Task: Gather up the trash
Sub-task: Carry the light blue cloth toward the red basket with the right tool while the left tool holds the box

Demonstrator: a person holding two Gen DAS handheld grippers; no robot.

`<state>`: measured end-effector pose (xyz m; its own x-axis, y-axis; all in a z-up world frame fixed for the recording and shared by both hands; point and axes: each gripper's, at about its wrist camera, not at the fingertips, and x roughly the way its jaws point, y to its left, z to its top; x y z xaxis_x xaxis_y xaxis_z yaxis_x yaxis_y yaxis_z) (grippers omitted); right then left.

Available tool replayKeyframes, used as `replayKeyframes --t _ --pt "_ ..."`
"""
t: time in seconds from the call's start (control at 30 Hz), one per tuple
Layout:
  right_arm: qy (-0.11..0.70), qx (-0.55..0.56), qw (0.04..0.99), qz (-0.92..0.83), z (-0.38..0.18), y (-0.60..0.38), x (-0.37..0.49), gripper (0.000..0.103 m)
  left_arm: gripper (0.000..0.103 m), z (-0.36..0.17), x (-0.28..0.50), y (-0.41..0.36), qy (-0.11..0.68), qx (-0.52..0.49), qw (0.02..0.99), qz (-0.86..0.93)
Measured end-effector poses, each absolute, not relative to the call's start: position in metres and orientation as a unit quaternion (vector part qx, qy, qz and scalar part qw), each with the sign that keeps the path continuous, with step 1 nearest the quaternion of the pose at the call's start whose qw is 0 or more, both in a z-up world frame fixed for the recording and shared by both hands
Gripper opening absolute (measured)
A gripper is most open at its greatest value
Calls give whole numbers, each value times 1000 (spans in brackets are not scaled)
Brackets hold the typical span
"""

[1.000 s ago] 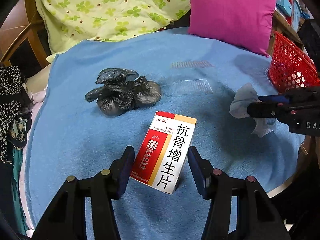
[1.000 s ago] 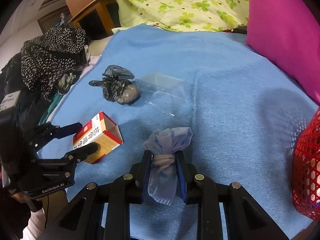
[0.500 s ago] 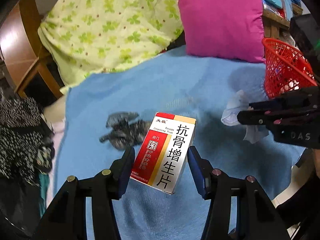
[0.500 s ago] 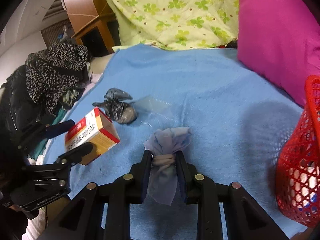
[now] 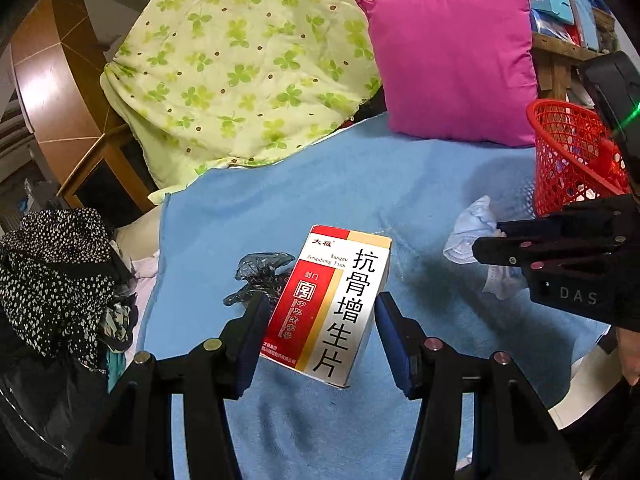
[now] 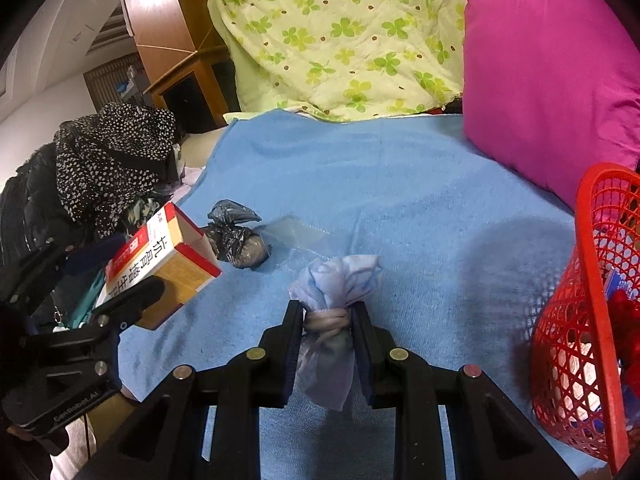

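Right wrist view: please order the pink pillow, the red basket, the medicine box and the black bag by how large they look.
1. pink pillow
2. red basket, cut off by the frame and near the camera, so unsure against the pillow
3. medicine box
4. black bag

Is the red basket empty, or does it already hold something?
Not empty. Through the red basket's mesh wall the right wrist view shows white, red and blue things inside. What they are, and how full it is, cannot be told.
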<state>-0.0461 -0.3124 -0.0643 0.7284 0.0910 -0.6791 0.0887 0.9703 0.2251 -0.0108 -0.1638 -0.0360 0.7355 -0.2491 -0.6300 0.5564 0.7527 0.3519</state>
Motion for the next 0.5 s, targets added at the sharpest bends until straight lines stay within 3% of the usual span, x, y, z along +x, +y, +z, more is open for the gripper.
replayKeyframes --t 0.5 --pt "348 124 929 1 -55 -320 -54 27 56 -31 -18 -166 287 253 901 -204"
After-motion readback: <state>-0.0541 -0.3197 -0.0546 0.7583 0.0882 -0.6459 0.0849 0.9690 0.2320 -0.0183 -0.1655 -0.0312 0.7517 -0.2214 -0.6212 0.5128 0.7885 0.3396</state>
